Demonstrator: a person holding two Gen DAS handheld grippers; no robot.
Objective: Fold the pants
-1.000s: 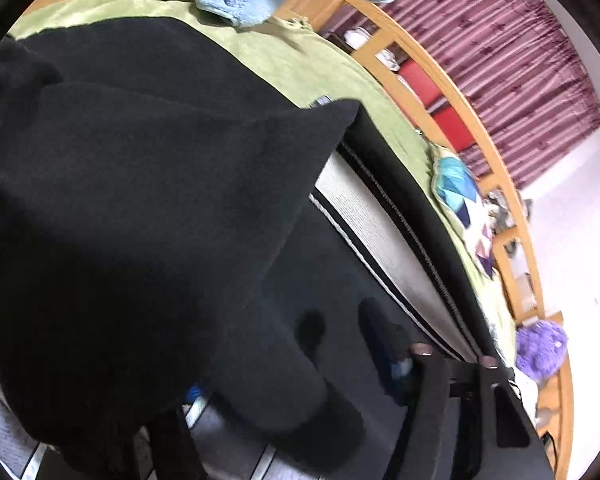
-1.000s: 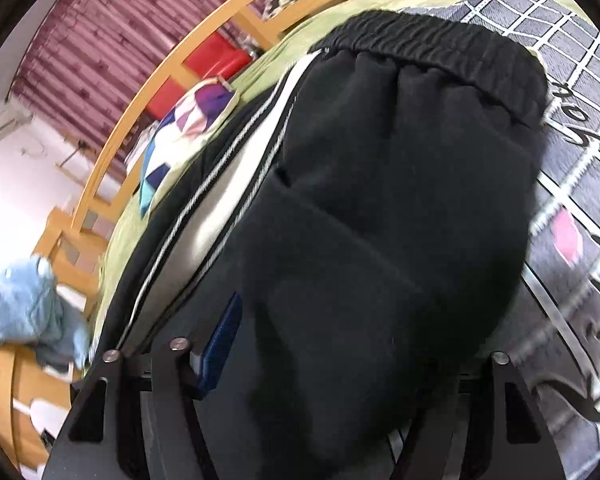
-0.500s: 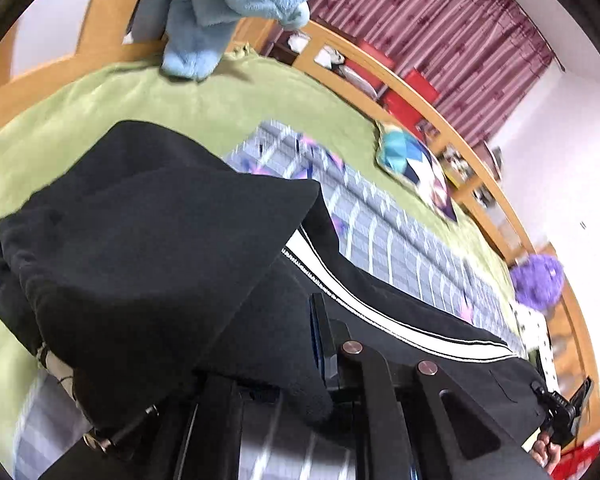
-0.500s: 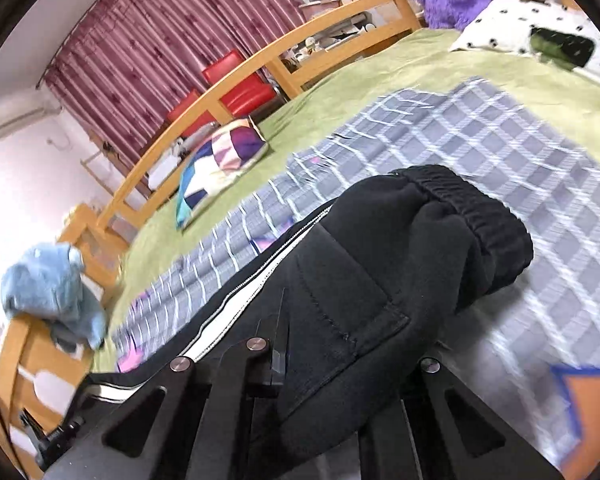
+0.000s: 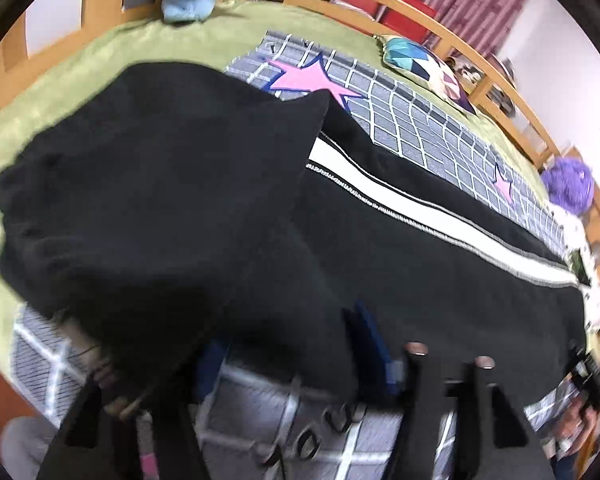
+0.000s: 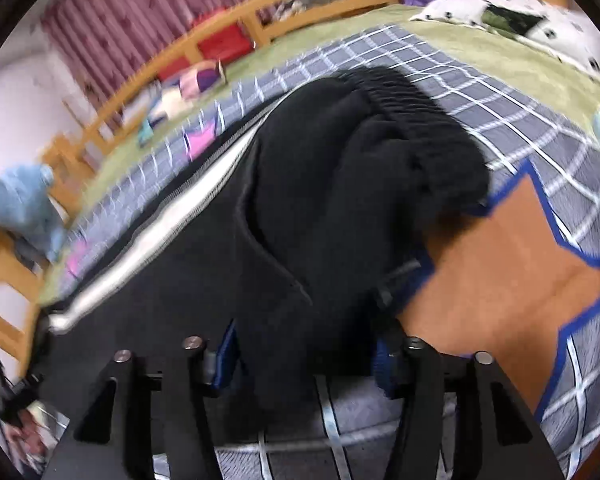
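Black pants (image 5: 400,248) with a white side stripe (image 5: 432,216) lie lengthways on a grey checked blanket (image 5: 420,128). In the left wrist view a folded black layer (image 5: 160,184) covers the left part. My left gripper (image 5: 288,356) hangs over the near edge. Its jaws are opening, and loose black cloth lies between the blue pads (image 5: 370,340). In the right wrist view the elastic waistband (image 6: 412,108) sits bunched at the far end of the pants (image 6: 300,216). My right gripper (image 6: 304,360) is over the near hem. Its jaws are opening too, with cloth between the pads (image 6: 384,360).
The blanket lies on a green bed cover (image 5: 80,80) inside a wooden bed rail (image 5: 480,64). On the bed are a patterned cushion (image 5: 424,68), a purple plush (image 5: 568,184) and a spotted pillow (image 6: 520,20). A blue plush (image 6: 16,200) sits on the rail. An orange star (image 6: 512,264) marks the blanket.
Both grippers have swung across the bed with the black cloth and laid it over the striped leg. Their jaws, clamped on the cloth half a second ago, now stand apart.
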